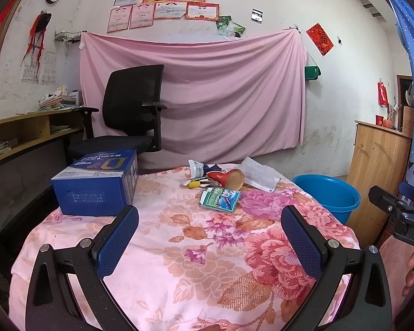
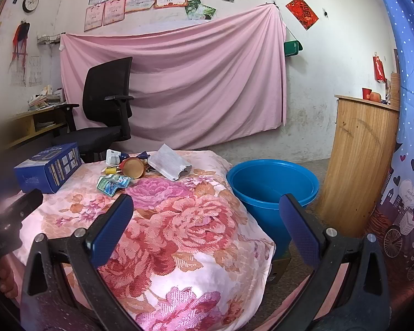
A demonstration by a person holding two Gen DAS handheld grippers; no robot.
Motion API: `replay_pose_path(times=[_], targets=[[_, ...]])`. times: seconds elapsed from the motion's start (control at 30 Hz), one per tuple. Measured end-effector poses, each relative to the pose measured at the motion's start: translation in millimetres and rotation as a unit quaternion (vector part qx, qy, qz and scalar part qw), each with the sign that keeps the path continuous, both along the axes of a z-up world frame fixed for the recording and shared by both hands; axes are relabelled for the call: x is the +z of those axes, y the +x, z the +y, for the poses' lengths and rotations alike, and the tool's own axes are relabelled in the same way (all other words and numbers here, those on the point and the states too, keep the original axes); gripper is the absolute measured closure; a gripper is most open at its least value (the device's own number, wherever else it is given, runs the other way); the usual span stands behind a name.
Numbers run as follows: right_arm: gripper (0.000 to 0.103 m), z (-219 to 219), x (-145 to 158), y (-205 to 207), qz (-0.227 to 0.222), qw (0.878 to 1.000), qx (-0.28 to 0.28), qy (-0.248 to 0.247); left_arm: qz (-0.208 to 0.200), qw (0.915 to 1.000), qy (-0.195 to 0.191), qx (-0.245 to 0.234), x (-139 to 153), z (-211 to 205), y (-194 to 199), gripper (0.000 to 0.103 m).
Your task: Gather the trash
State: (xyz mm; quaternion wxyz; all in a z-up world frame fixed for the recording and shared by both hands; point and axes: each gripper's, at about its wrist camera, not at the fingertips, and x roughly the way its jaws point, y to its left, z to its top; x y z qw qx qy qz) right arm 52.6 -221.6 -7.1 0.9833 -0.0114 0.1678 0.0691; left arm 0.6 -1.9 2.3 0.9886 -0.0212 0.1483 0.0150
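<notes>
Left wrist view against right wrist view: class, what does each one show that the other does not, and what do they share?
Only the left wrist view shows the right tool's black body from outside, at the right edge, and the desk shelves up close. Only the right wrist view looks into the blue bucket, which appears empty, and shows the city-print curtain. Both share the floral-covered table, the blue box, the trash pile with the red paper cup, green wrapper and white packet, the black office chair, and the pink sheet. Both tools are open and empty.
</notes>
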Motion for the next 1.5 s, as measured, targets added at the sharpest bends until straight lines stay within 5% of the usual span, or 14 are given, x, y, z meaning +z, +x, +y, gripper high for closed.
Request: replay_pose_path(times=[0.53, 1.1, 1.5], targets=[[0.000, -3.6, 16.2, 7.2, -0.030, 0.999, -0.007, 0.016, 0.024, 0.9994, -0.001, 0.025, 28.3, -4.7, 31.4, 0.002], [0.000, 0.0, 48.0, 35.0, -0.096, 0.995, 0.001, 0.011, -0.037, 0.9985, 0.005, 0.041, 58.9, 4.3, 59.9, 0.002], [0.000, 18.4, 51.7, 63.2, -0.156, 0.987, 0.028, -0.014, -0.048, 0.9972, 0.032, 0.048, 39.3, 21.8, 87.4, 0.002]])
